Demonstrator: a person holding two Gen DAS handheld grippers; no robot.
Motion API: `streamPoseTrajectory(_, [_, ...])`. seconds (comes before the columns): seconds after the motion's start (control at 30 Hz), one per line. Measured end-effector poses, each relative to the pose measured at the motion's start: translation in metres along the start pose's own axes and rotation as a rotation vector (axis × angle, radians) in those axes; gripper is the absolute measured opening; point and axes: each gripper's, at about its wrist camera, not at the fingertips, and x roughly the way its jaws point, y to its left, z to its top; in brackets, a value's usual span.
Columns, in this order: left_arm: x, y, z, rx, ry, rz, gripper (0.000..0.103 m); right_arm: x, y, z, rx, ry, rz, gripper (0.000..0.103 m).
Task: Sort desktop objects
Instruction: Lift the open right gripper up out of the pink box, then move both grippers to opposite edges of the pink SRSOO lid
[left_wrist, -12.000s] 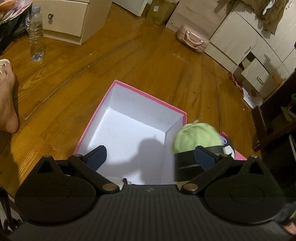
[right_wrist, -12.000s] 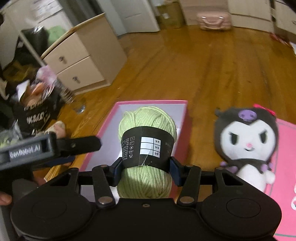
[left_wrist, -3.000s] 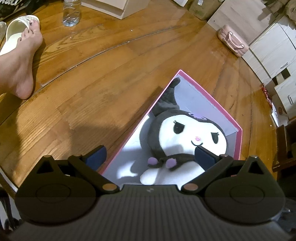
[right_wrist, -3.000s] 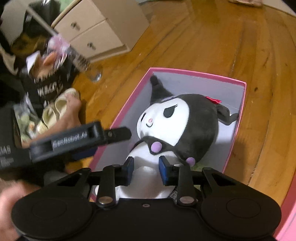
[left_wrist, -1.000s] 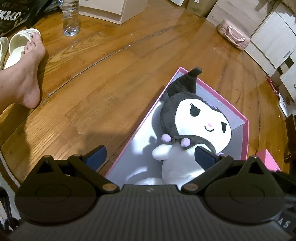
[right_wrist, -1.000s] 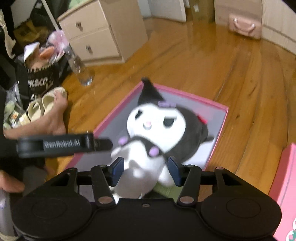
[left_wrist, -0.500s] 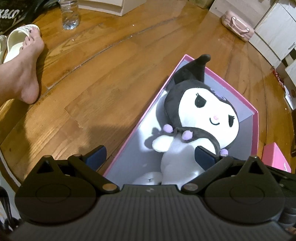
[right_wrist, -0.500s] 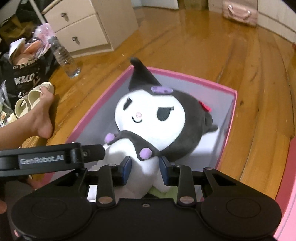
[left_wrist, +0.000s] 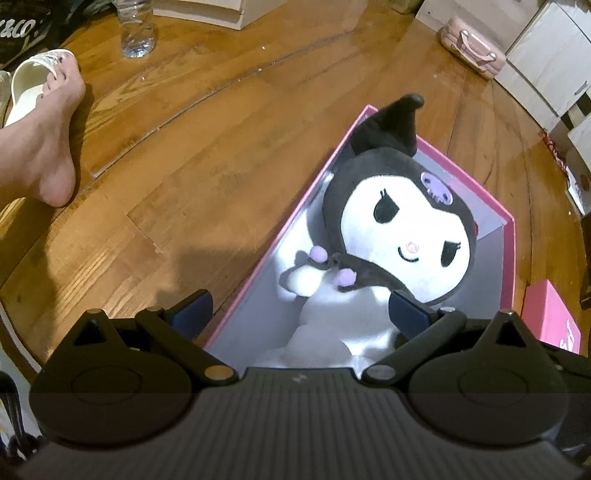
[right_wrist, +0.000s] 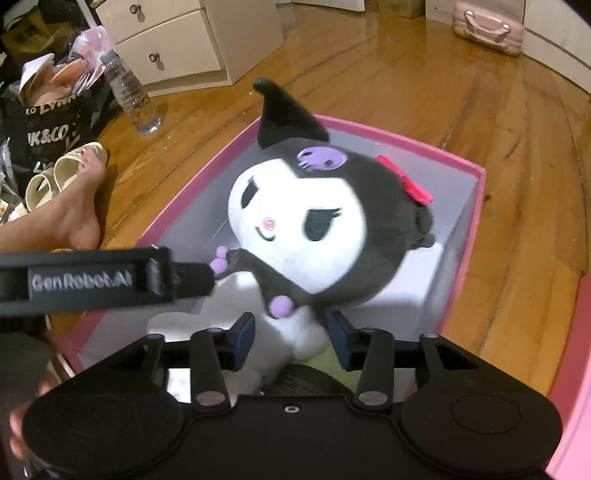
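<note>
The right gripper (right_wrist: 291, 336) has its fingers squeezed on the white body of the black-and-white plush doll (right_wrist: 314, 221), which sits inside the pink cardboard box (right_wrist: 476, 206). The left gripper (left_wrist: 301, 306) fingers stand wide apart, one over the box's near edge. The doll's head has risen higher than half a second ago.

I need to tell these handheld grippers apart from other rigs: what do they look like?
Both are matte black plastic with two round discs and ribbed housing at the base. The left gripper and right gripper carry dark blue finger pads on black linkages with metal pivot pins. White "GenRobot.AI" lettering marks the left one's side.
</note>
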Motion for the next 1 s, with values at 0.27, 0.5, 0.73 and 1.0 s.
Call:
streamPoseTrajectory(0.27, [-0.013,-0.013,-0.001,0.029,-0.024,-0.007,0.103,-0.043,-0.023,-0.003,0.025,-0.055,-0.013,0.058])
streamPoseTrajectory(0.5, [-0.034,-0.029,-0.002,0.057,-0.068,-0.004,0.103,-0.074,-0.028,-0.005,0.01,-0.098,-0.046,0.061])
streamPoseTrajectory(0.73, [-0.057,-0.074,-0.013,0.145,-0.112,-0.07,0.103,-0.117,-0.051,-0.011,0.002,-0.148,-0.123,0.083])
streamPoseTrajectory(1.0, [-0.059,-0.144,-0.045,0.252,-0.087,-0.225,0.103,-0.167,-0.142,-0.054,0.122,-0.226,-0.153,0.089])
